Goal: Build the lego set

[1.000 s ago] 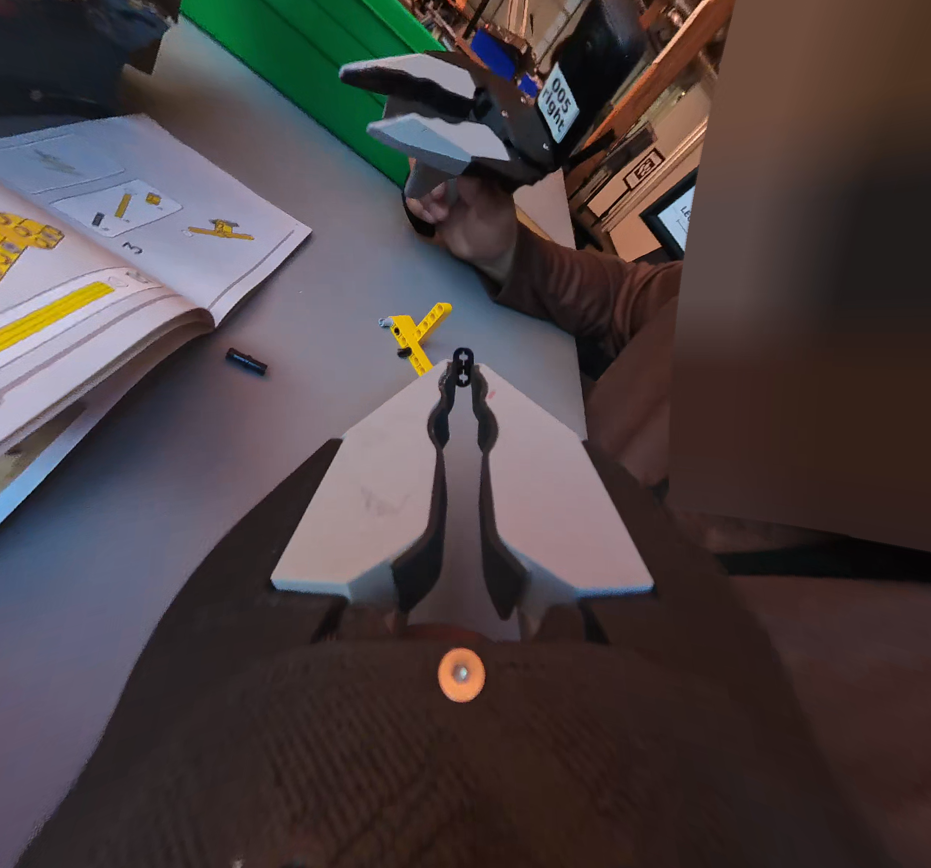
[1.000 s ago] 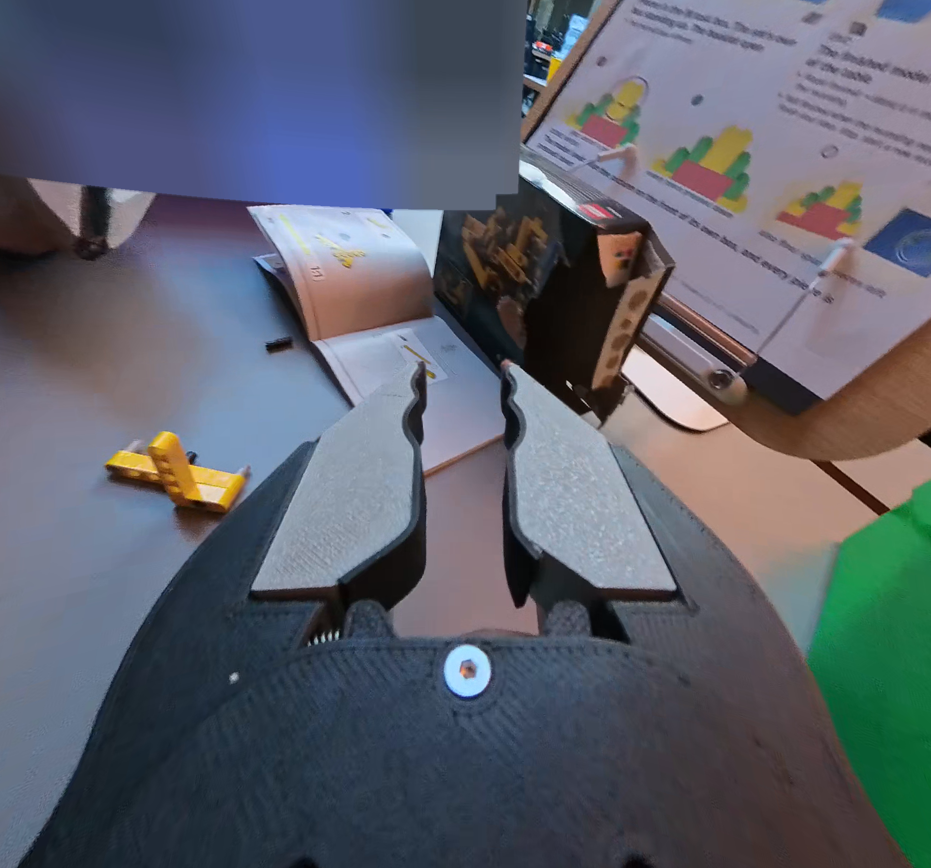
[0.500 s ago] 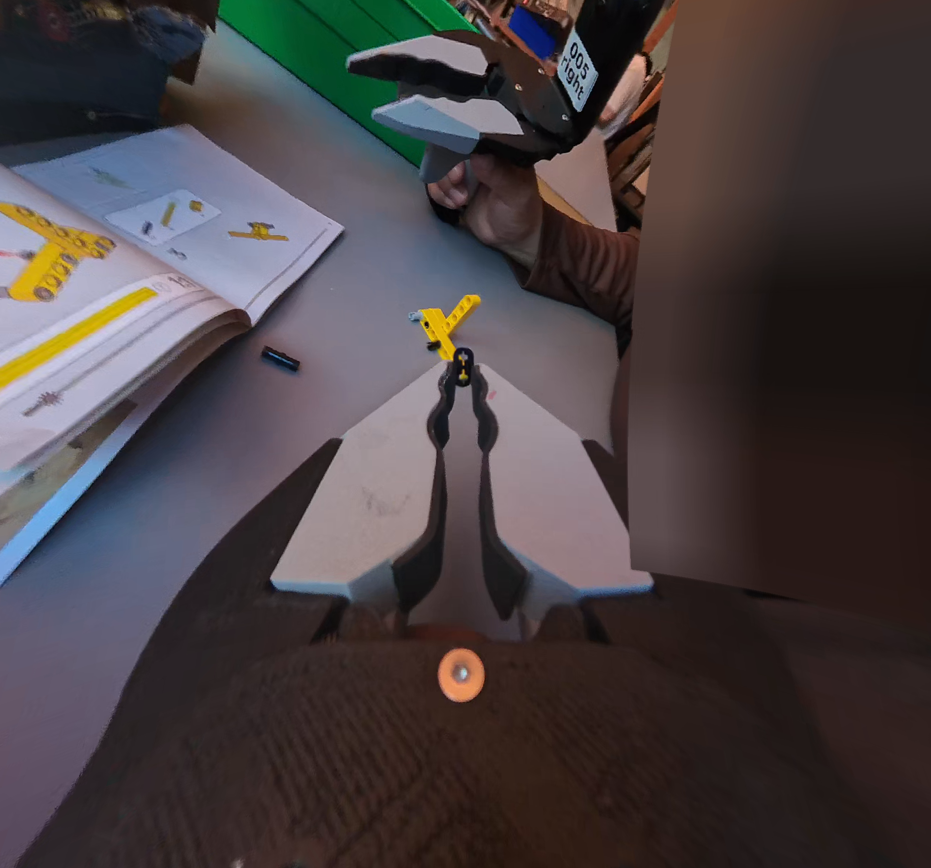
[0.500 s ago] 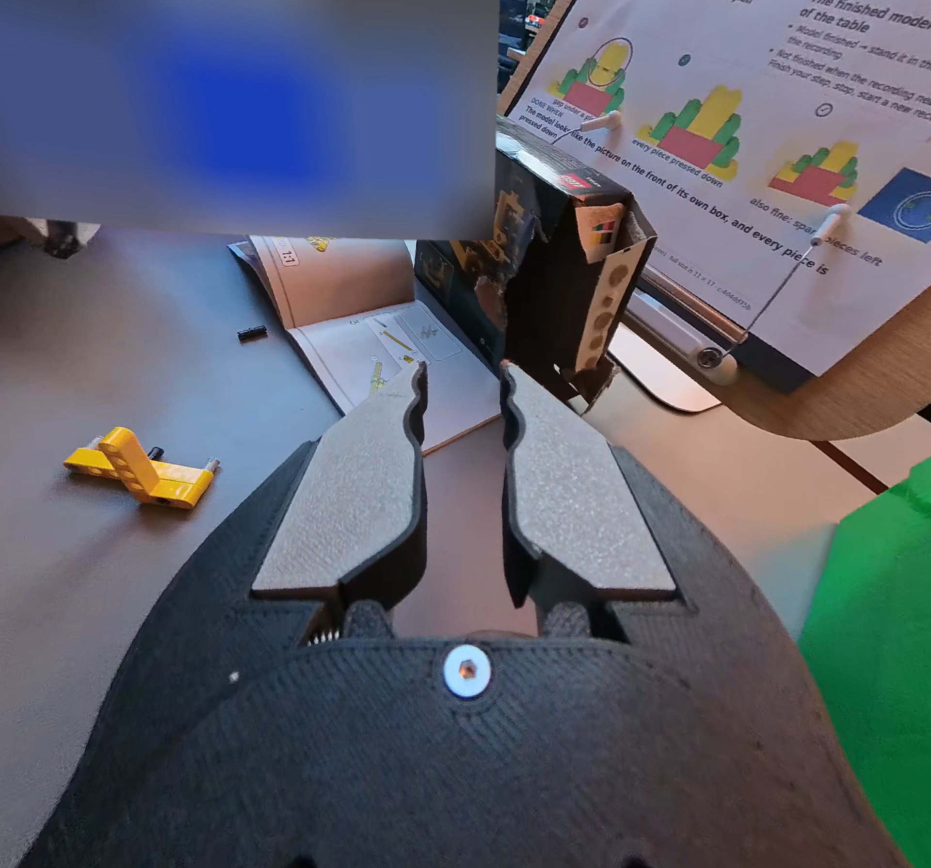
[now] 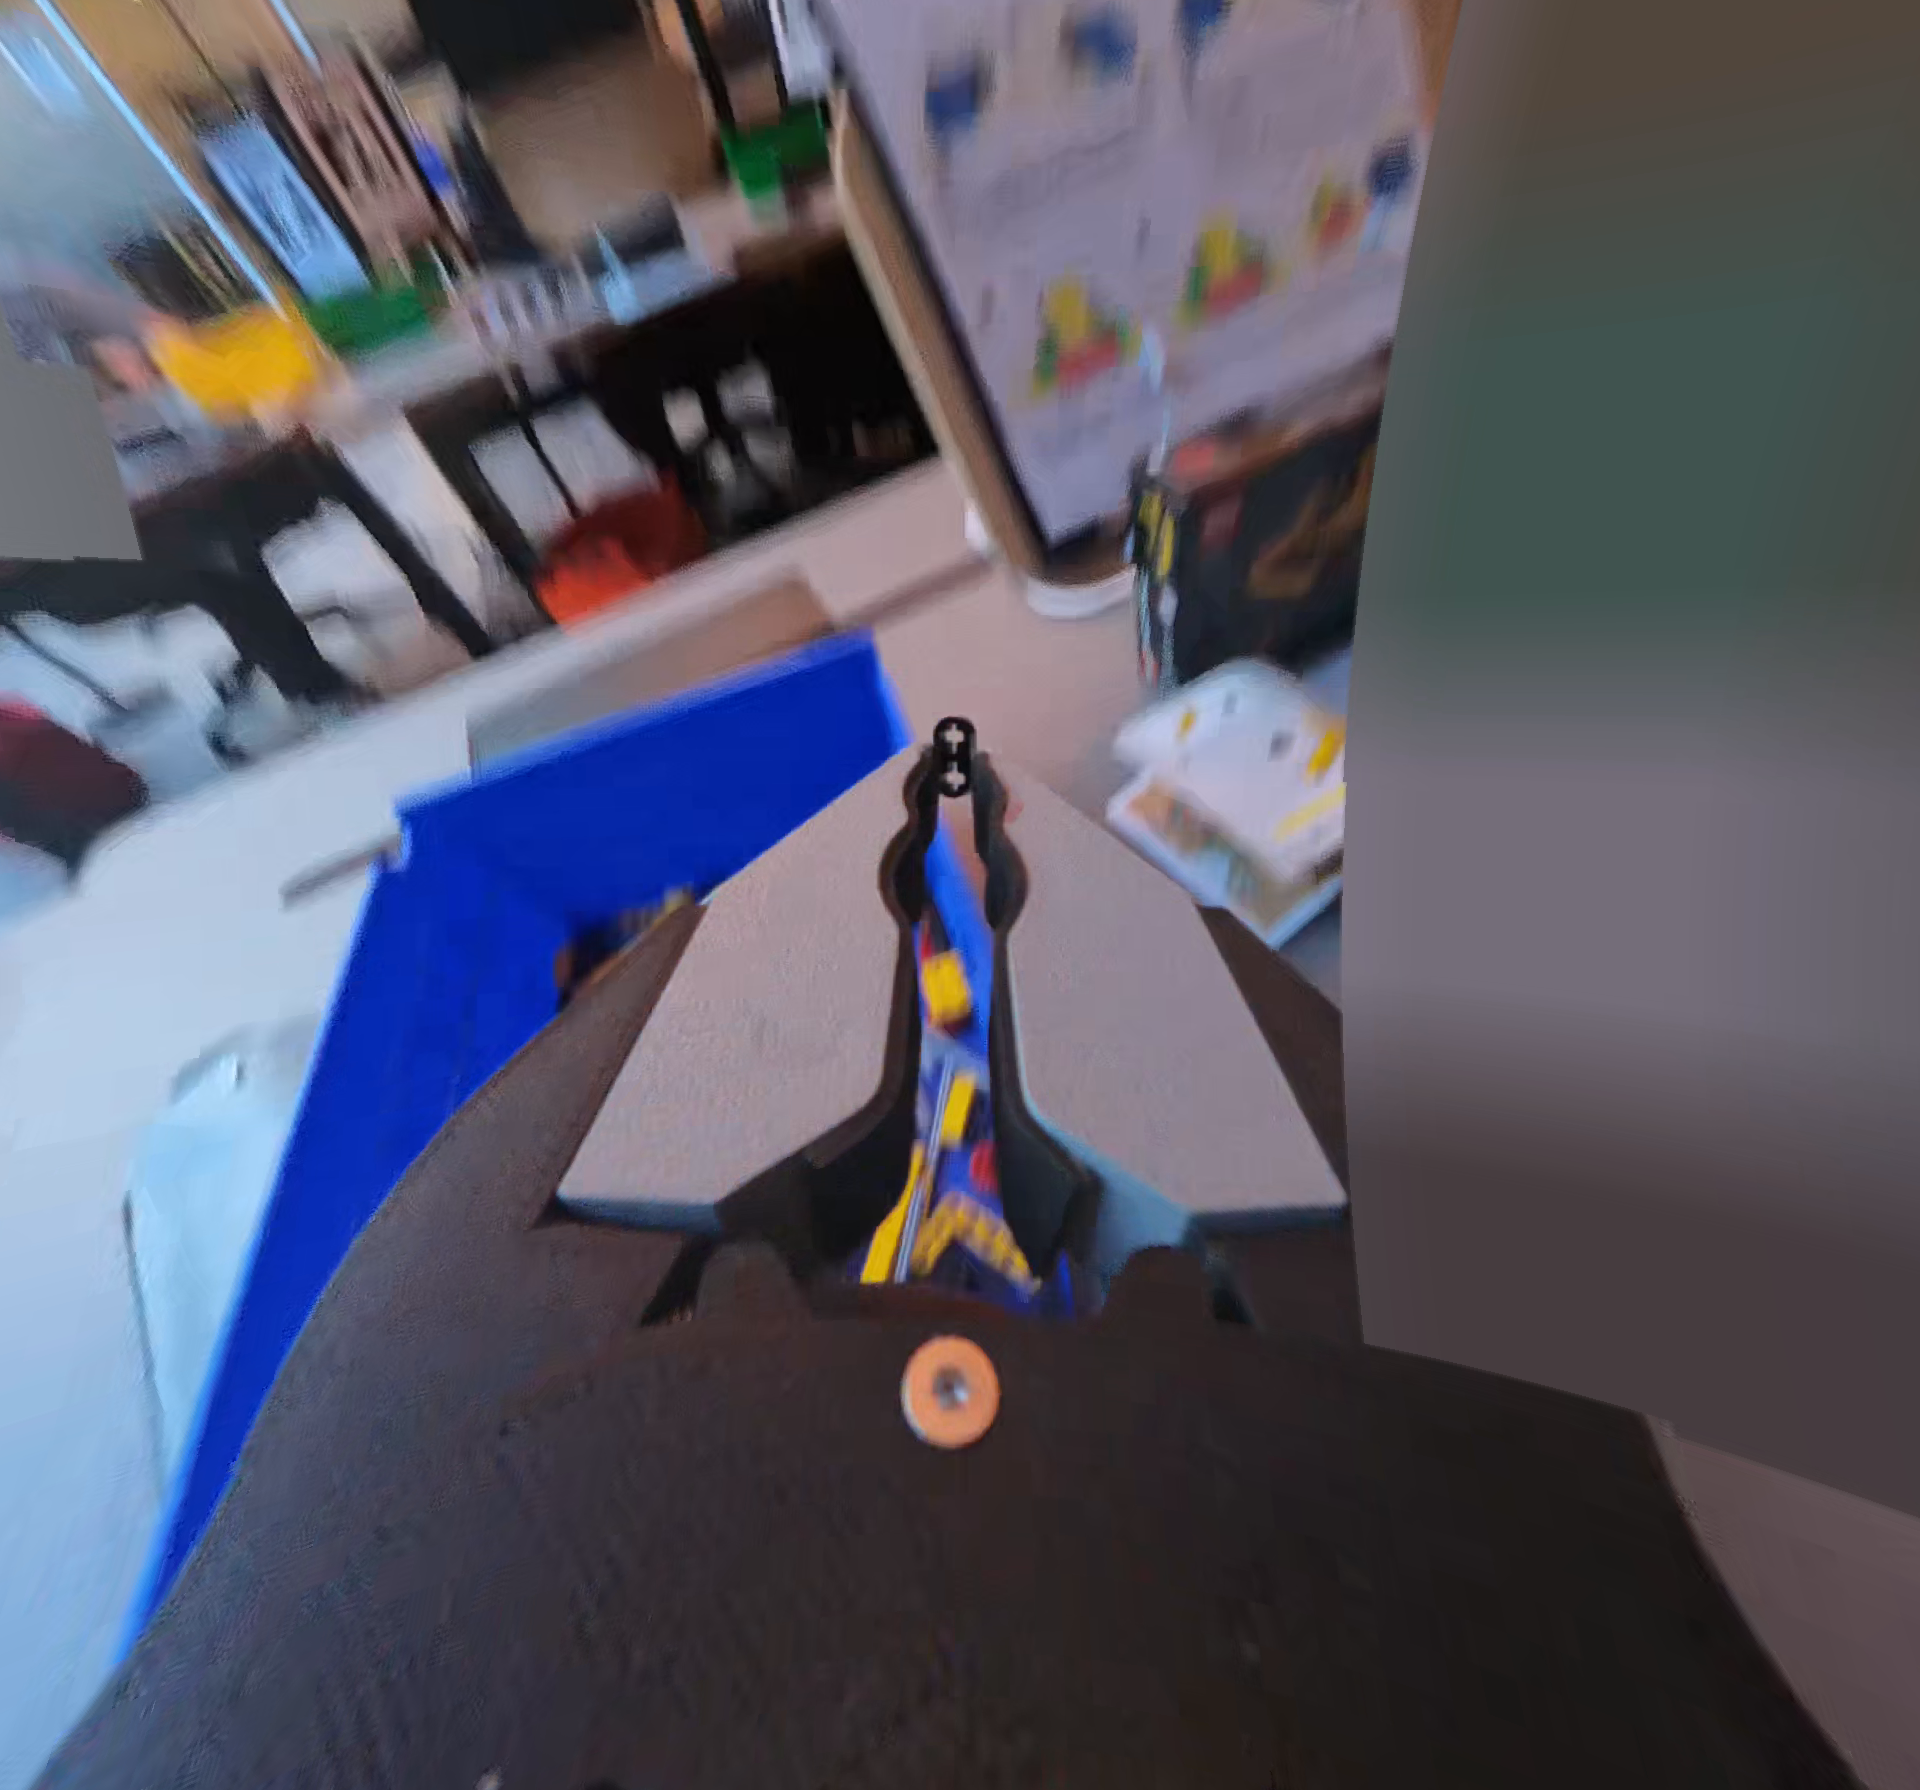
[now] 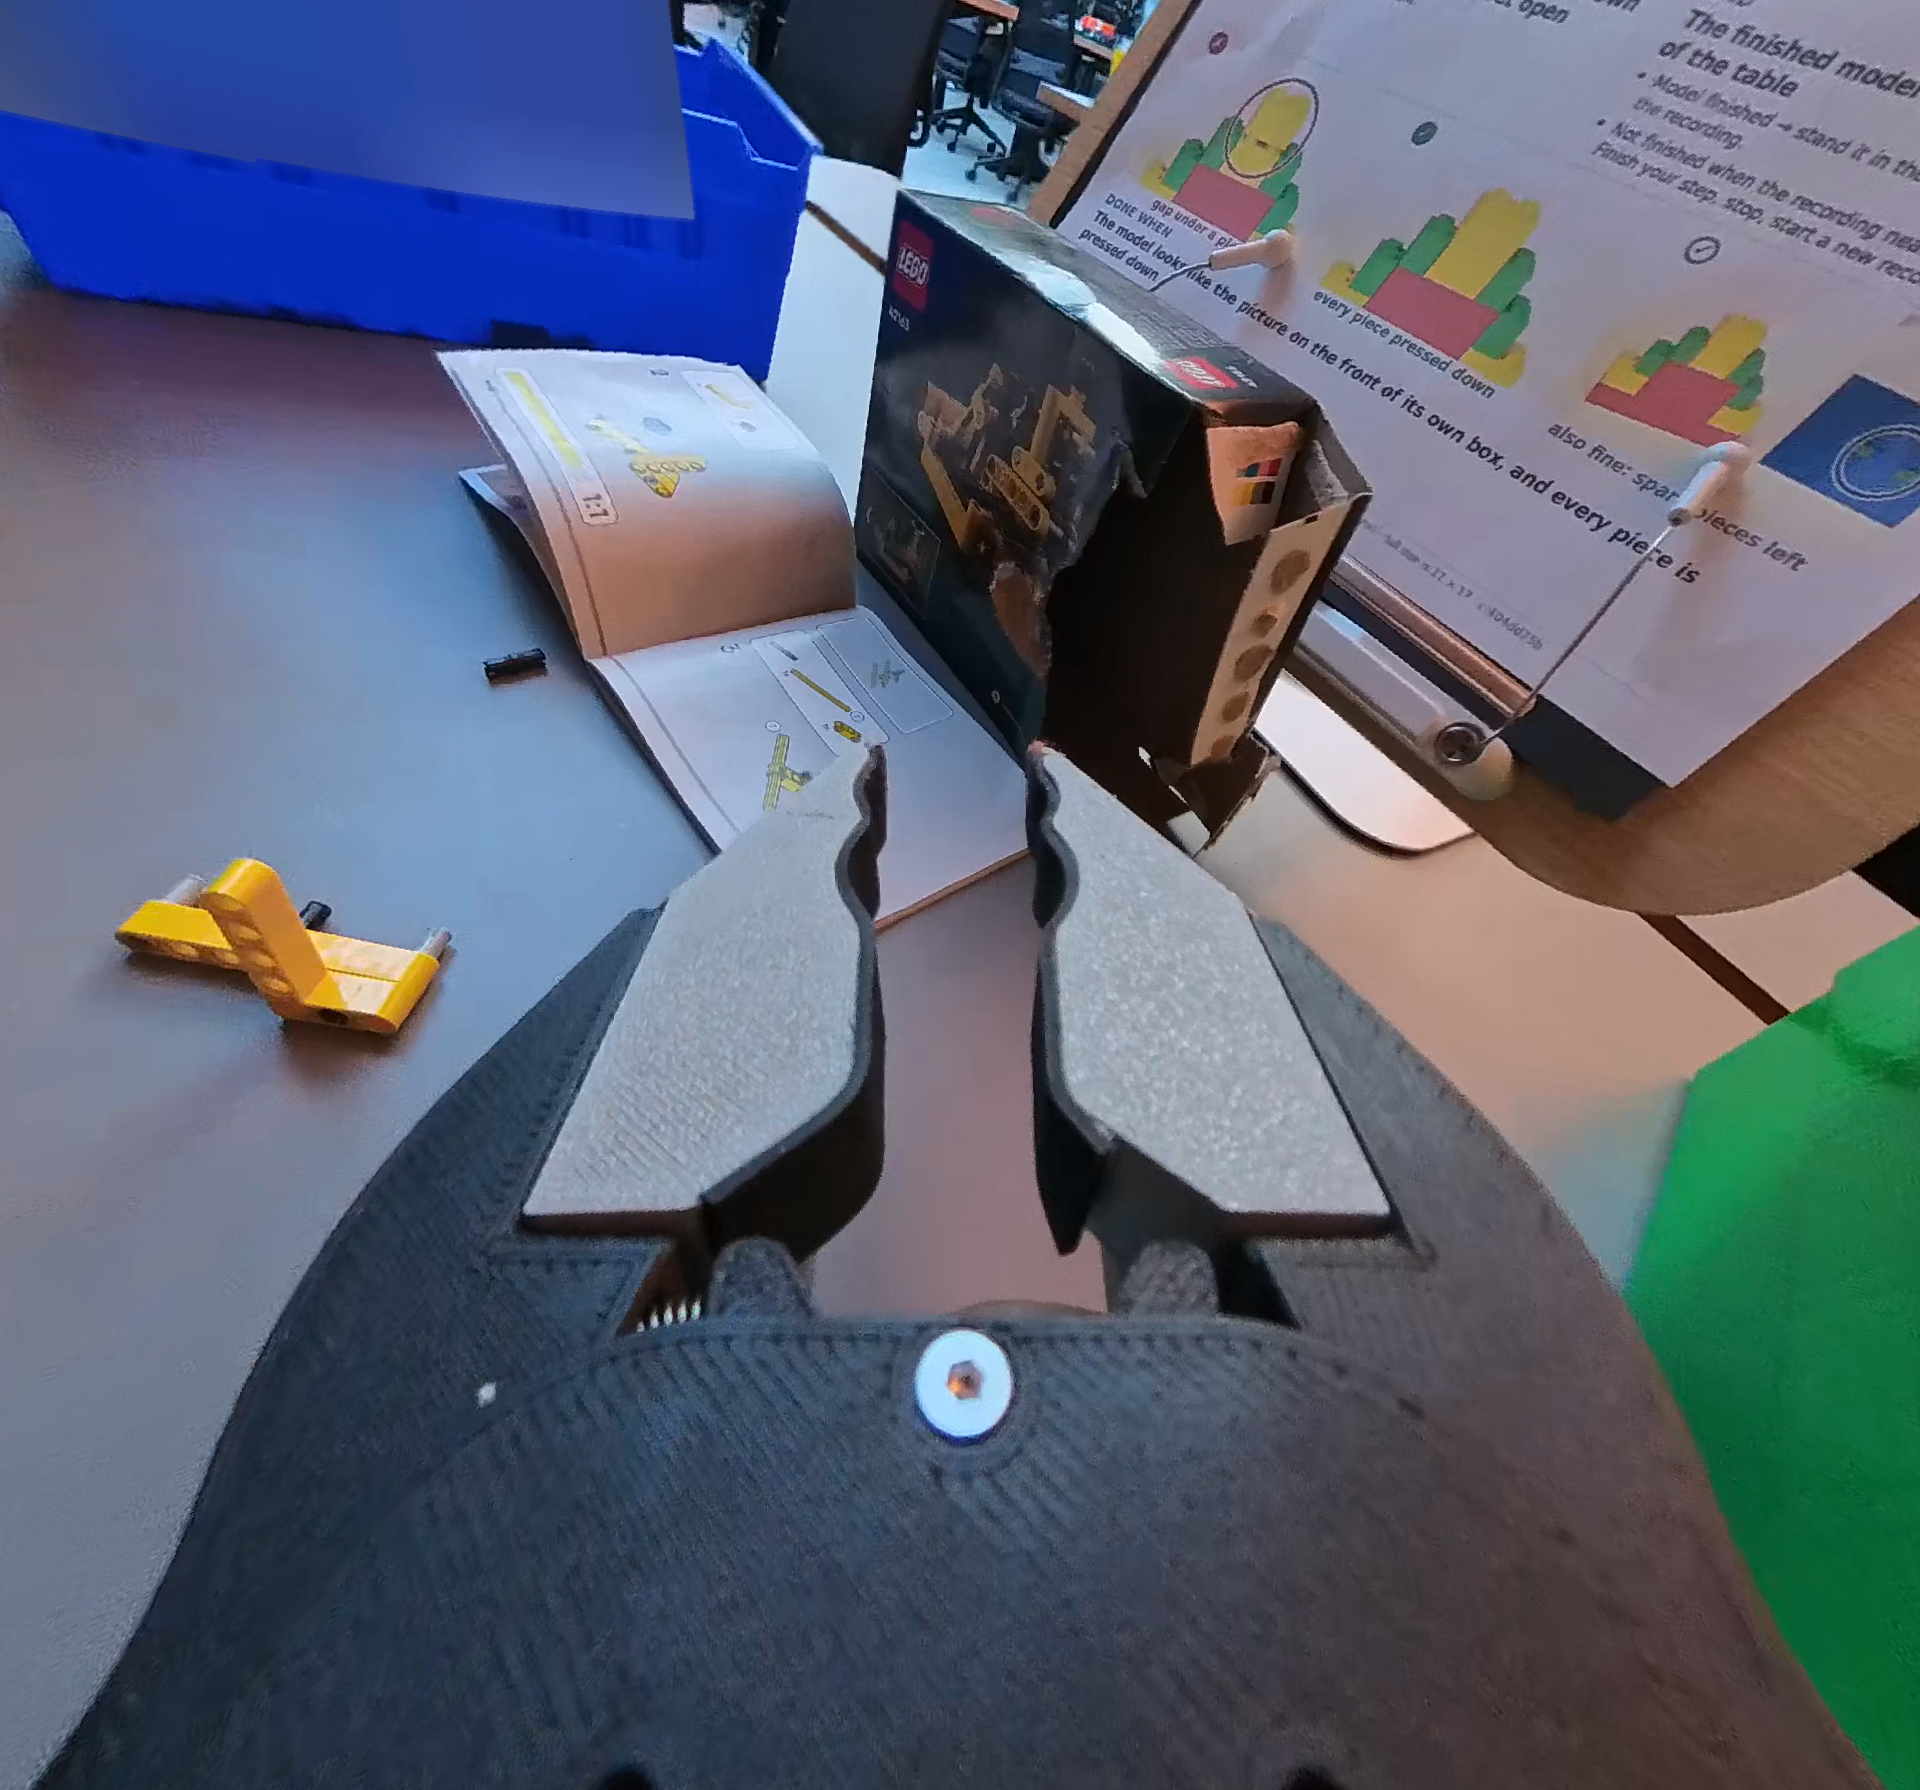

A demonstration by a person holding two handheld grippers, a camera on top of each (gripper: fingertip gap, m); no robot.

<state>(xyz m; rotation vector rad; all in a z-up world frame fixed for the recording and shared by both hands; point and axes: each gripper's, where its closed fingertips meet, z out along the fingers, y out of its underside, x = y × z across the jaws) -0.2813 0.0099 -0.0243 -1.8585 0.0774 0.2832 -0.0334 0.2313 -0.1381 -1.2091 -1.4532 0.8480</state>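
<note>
My left gripper is shut on a small black two-hole lego connector and hangs over a blue bin with yellow and black pieces inside; this view is blurred. My right gripper is open and empty above the dark table. A yellow lego sub-assembly lies on the table to its left. A small black pin lies beside the open instruction booklet.
The black lego set box stands behind the booklet. An instruction board leans on a wooden stand at the right. A green box is at the right edge. The blue bin stands at the back left. The left gripper's tips are roughly 35 cm from the right gripper's.
My left gripper has swung away from the yellow sub-assembly and now points over the blue bin, still holding the black connector. My right gripper has drifted slightly and stays open.
</note>
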